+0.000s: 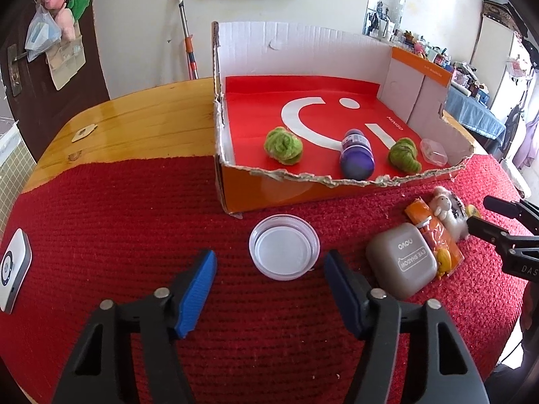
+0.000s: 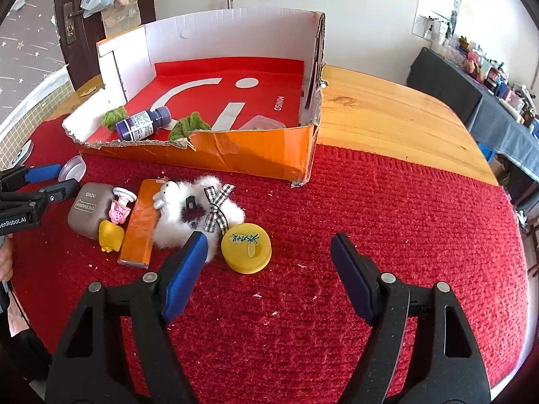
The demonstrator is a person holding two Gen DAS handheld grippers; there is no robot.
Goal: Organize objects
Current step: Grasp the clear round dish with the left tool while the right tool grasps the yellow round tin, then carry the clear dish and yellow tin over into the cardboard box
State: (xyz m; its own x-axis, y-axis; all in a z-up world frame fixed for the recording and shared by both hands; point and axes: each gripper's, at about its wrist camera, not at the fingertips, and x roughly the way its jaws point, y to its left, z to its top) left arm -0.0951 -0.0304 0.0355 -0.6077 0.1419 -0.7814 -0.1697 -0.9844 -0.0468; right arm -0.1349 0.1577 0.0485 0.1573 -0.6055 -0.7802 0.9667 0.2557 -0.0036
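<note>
An orange cardboard box [image 1: 279, 190] [image 2: 235, 158] with a red floor holds two green fuzzy balls [image 1: 283, 144], a purple bottle [image 1: 357, 156] [image 2: 143, 124] and a clear plastic case [image 1: 433, 149]. My left gripper [image 1: 271, 262] is open, just short of a clear plastic lid [image 1: 284, 250] on the red mat. My right gripper [image 2: 269, 245] is open and empty, just behind a yellow round tin [image 2: 246, 247]. Left of the tin lie a white plush sheep [image 2: 198, 215], an orange packet [image 2: 139, 224], a grey case [image 2: 87, 212] [image 1: 402, 259], a yellow toy [image 2: 109, 235] and a pink toy [image 2: 119, 210].
A red mat [image 2: 370, 208] covers the near part of a wooden table [image 2: 387, 114]. A white device [image 1: 13, 266] lies at the mat's left edge. The right gripper shows at the right edge of the left wrist view [image 1: 485, 220].
</note>
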